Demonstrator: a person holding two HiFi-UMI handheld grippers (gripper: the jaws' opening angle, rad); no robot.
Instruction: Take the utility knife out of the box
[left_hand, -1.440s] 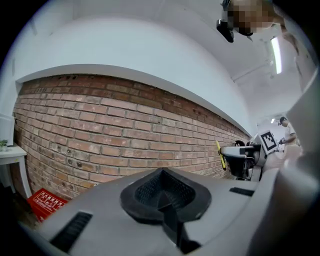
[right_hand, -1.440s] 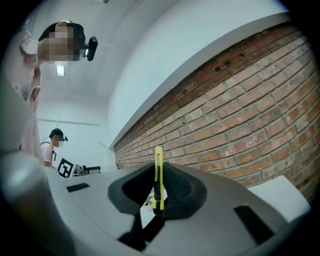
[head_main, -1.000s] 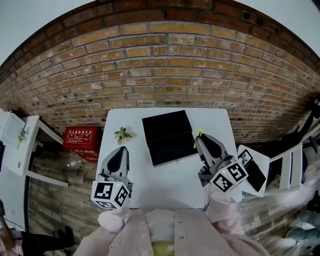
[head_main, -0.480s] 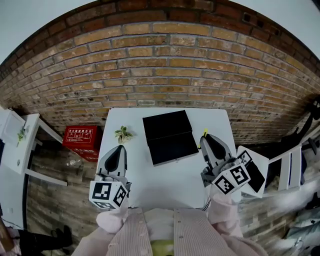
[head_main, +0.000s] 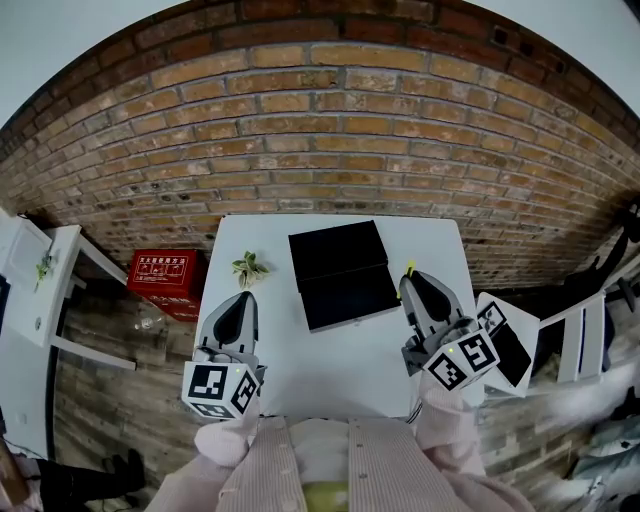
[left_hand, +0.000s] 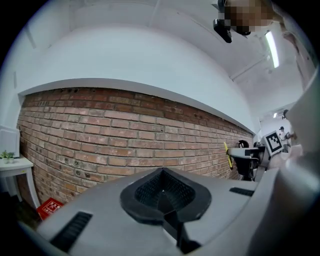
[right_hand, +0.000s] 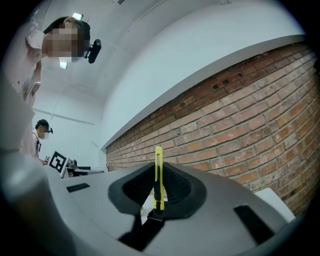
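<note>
Head view: a white counter (head_main: 330, 370) against a brick wall (head_main: 330, 140) carries an open black box (head_main: 340, 275) at centre, with a small plant sprig (head_main: 247, 268) at its 9 o'clock. The left gripper (head_main: 243, 302) waits at the box's 8 o'clock. The right gripper (head_main: 411, 282), at 3 o'clock, holds the yellow utility knife (head_main: 410, 268) clear of the box, so the knife looks already out. Left gripper view: its jaws are pressed together on nothing, likely parked aside to leave room. Right gripper view: the jaws clamp the knife's lower end, its slim body standing upright between them, probably kept edge-on for a firm hold.
</note>
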